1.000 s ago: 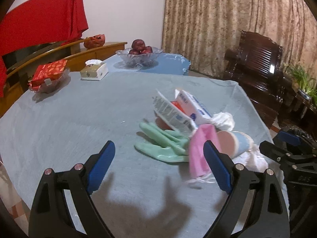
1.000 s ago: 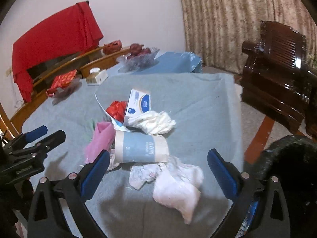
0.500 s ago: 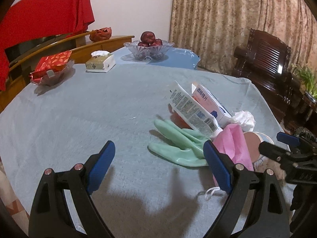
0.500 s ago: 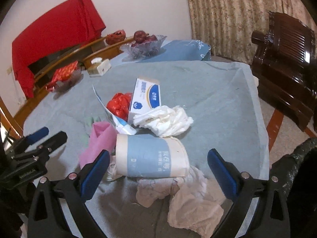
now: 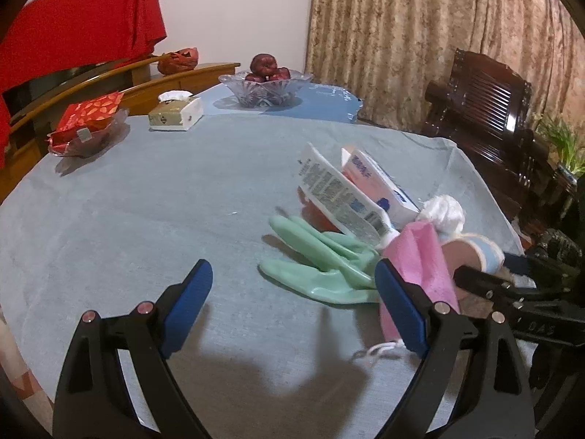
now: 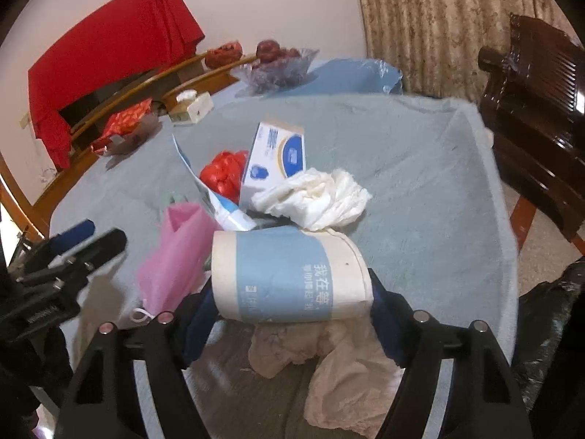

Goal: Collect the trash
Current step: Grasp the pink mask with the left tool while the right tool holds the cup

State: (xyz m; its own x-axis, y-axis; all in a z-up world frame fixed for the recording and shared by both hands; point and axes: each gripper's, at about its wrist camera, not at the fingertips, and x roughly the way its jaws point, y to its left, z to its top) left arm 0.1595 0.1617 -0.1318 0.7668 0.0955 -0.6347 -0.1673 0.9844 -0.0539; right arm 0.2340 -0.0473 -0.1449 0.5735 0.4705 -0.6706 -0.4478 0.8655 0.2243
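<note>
A trash pile lies on the grey-blue table (image 5: 120, 212). It holds a blue-and-white paper cup (image 6: 289, 274) on its side, a pink face mask (image 6: 172, 252), green rubber gloves (image 5: 321, 259), a white-and-blue box (image 6: 276, 157), a red bag (image 6: 223, 173) and crumpled tissues (image 6: 314, 197). My right gripper (image 6: 289, 311) has its blue pads on both sides of the cup. I cannot tell whether they press it. My left gripper (image 5: 296, 303) is open over the table, left of the pile, its right pad beside the mask (image 5: 420, 267).
A black trash bag (image 6: 548, 329) sits off the table's right edge. A dark wooden chair (image 6: 537, 109) stands to the right. A glass fruit bowl (image 5: 265, 86), a tissue box (image 5: 177, 113) and a dish with red packets (image 5: 87, 128) stand at the far side.
My right gripper has moved forward onto the paper cup and its jaws have narrowed around it. My left gripper has shifted a little toward the pile and stays open.
</note>
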